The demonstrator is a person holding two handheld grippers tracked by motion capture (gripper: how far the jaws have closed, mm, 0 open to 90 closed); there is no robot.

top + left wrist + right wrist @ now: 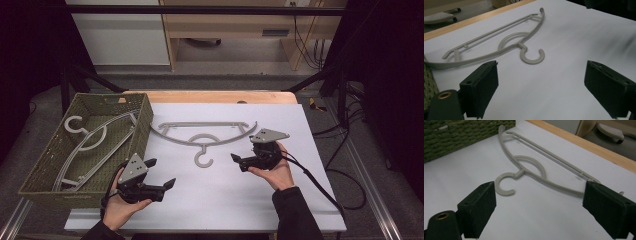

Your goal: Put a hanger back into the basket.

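Hanger (202, 137) out on the white sheet (300, 200), flat, hook turned toward the near edge, one tip close by the green basket (146, 120), well clear of both grippers. Left gripper (161, 173) held low at the near left, jaws spread wide, nothing between them. Right gripper (239, 162) much the same: wide, empty, aimed in at the hook from the other side. Looked like the approach for a pickup, basket the likely place to put it. Called for care, by the look of it: thin plastic lying flush on a smooth sheet, so little for the pads to get under. Best taken, probably, at the stubby neck where hook met arc, or across the arc itself, pads brought straight down on either side and closed squarely. Worth a grip from each side, since a long, light piece pinched at one point would likely swing. Then lifted level, high enough to clear the basket wall, and laid lengthwise. As for the make of things: pale grey plastic, matt, smooth and probably slippery; one long curved arc, a slim straight bar running tip to tip beyond it, a half ring over the neck, an open round hook. Basket woven and olive, coarse in texture, stiff-walled, rectangular, slot handle in the far end, more hangers (90, 145) of the same sort already lying inside. Pads black, blocky, flat-faced, slightly rough at the edges.
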